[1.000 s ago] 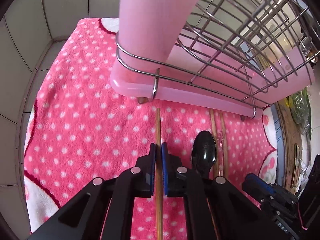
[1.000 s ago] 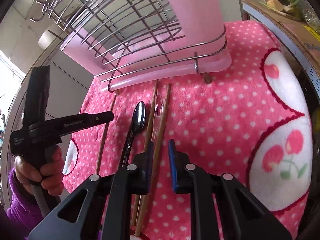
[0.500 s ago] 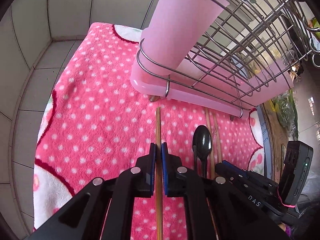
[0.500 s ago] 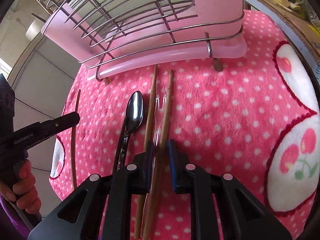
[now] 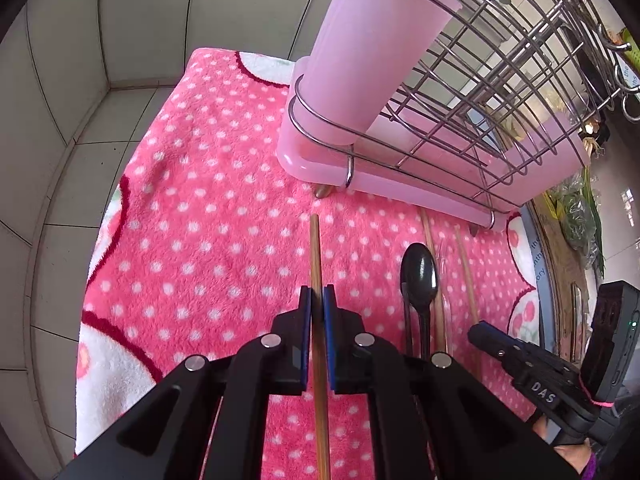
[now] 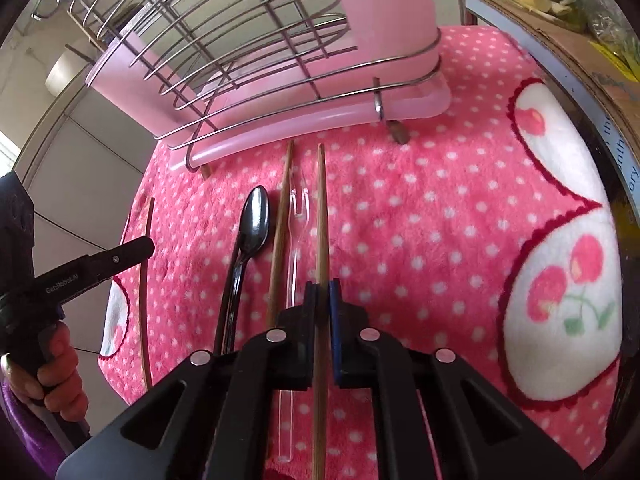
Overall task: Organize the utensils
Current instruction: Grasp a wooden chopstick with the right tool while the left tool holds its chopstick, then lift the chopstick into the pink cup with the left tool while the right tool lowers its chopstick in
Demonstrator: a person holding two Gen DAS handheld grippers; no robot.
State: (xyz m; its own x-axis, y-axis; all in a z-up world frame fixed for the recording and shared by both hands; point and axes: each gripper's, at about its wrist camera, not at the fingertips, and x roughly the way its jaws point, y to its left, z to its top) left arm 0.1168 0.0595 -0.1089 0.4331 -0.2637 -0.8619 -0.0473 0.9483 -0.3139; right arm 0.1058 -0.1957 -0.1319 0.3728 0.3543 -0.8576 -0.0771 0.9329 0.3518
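Left wrist view
Left gripper [image 5: 316,304]: fingers clenched on a wooden chopstick [image 5: 315,256], blue pads pressed to either side of it.
Held chopstick: runs straight ahead from the fingers, tip pointing toward the rack; whether it is lifted off the towel cannot be told.
Towel [image 5: 208,216]: pink with white dots, spread over the tiled tabletop [image 5: 60,184].
Rack [image 5: 500,92]: wire dish rack on a pink tray, a tall pink cup [image 5: 372,48] standing in its near corner.
Black spoon [image 5: 419,276]: bowl facing up, lying on the towel to the right of the held chopstick, apart from it.
Right gripper [image 5: 480,330]: at the lower right edge, its tips near the spoon's handle.

Right wrist view
Right gripper [image 6: 321,300]: fingers closed around a second chopstick [image 6: 321,216] that points toward the rack [image 6: 224,32].
Clear fork [image 6: 297,220]: just left of that chopstick, on the towel [image 6: 440,220].
Third chopstick [image 6: 280,220]: left of the fork, beside the spoon [image 6: 256,220].
Left gripper [image 6: 140,249]: at the left edge, gripping its chopstick [image 6: 145,312], well apart from the others.
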